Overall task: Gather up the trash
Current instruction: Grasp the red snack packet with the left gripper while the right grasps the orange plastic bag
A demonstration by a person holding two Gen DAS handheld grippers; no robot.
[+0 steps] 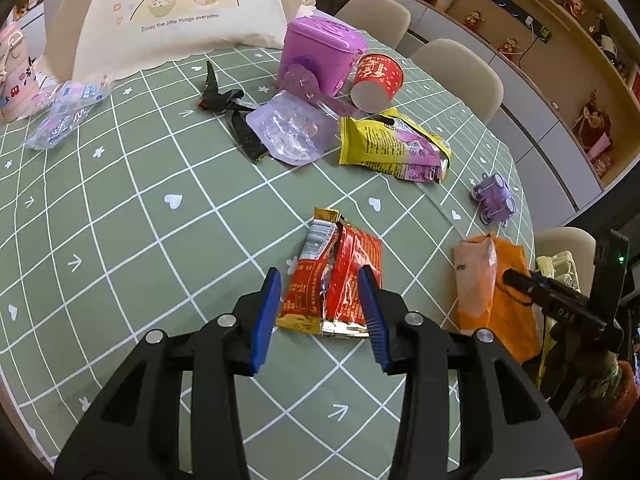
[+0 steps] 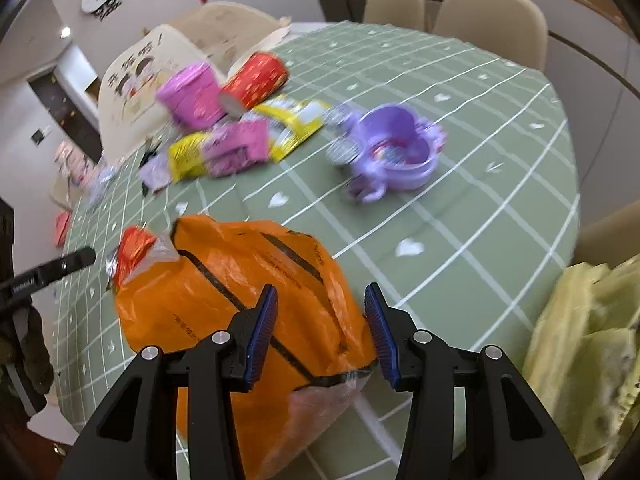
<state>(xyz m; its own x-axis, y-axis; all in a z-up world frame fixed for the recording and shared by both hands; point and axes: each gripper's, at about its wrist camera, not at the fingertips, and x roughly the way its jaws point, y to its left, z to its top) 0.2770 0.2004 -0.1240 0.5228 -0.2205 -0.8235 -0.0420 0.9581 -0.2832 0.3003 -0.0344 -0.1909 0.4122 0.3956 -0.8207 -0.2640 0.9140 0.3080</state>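
My left gripper [image 1: 320, 312] is open, its blue pads either side of the near end of a red and gold snack wrapper [image 1: 332, 276] lying flat on the green checked tablecloth [image 1: 120, 240]. My right gripper [image 2: 322, 328] is open just above an orange plastic bag [image 2: 240, 300] at the table's near edge; the bag also shows in the left wrist view [image 1: 492, 292]. A yellow and purple wrapper [image 1: 392, 144], a black wrapper [image 1: 236, 116], a clear purple blister pack [image 1: 292, 128] and a red paper cup [image 1: 376, 80] on its side lie further back.
A purple lidded bin [image 1: 320, 52] stands behind the cup. A purple toy car [image 1: 494, 196] sits near the right edge. A clear blue packet [image 1: 64, 112] lies at far left. A cream tote bag [image 1: 176, 8] stands at the back. Chairs [image 1: 460, 68] ring the table.
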